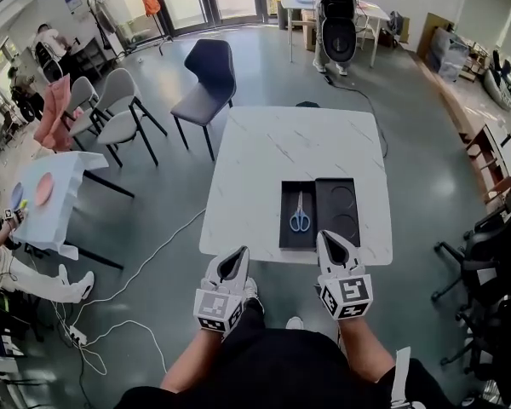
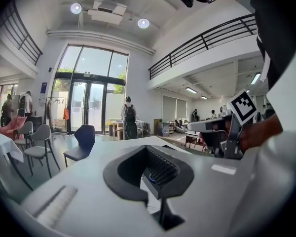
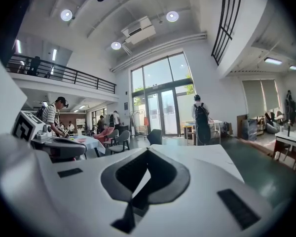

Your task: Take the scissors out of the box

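Observation:
An open black box lies at the near edge of the white marble table. Blue-handled scissors rest in its left half. The right half has round recesses. My left gripper hovers just short of the table's near edge, left of the box, jaws together and empty. My right gripper sits over the box's near right corner, also shut and empty. In the left gripper view my left gripper shows a speck of blue through its hollow. The right gripper view shows my right gripper closed.
A dark chair stands at the table's far left corner, grey chairs further left. A small table stands to the left, with cables on the floor. Office chairs crowd the right. A person stands far behind.

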The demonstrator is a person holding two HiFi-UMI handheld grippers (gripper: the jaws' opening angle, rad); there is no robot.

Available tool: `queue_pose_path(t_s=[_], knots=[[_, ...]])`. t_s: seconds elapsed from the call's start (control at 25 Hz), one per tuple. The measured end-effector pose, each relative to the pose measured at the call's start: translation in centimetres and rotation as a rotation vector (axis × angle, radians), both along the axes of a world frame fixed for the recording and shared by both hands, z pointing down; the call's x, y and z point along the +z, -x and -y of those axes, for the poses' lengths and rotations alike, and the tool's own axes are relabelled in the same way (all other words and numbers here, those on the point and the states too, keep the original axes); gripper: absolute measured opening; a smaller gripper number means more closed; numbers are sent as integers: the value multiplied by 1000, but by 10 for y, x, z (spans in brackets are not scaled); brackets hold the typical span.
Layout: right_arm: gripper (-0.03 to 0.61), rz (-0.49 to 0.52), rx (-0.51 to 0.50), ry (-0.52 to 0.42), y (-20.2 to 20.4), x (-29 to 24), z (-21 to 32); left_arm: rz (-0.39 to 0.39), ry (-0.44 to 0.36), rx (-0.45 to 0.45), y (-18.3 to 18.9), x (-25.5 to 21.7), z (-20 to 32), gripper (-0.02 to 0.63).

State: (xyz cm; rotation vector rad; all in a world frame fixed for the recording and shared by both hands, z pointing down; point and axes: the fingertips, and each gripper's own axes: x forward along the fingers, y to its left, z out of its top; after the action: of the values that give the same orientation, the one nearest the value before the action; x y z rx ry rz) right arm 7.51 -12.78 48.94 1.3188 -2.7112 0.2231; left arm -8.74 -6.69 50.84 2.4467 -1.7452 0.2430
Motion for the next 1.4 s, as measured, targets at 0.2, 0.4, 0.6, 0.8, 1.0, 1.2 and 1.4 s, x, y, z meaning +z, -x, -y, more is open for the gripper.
queue_pose_path(t_s=[0.2,0.4,0.6,0.8,1.0,1.2,1.4], knots=[[6,-10,32,3,19,0,34,0,6,39,14,4,36,9],[6,-29,49,23,48,3,55,-26,17,83,34,9,63,9],[6,-65,98,66,59,13,74,-36,24,144,51,15,89,9],[6,-96,170,102,67,23,88,-59,43,210,64,21,110,9],[6,-74,246,115,61,18,89,-49,53,314,63,22,120,9],[6,-89,261,174,58,35,90,-52,53,344,57,20,134,9],[6,-92,219,219,64,48,94,-65,73,346,46,27,140,9]])
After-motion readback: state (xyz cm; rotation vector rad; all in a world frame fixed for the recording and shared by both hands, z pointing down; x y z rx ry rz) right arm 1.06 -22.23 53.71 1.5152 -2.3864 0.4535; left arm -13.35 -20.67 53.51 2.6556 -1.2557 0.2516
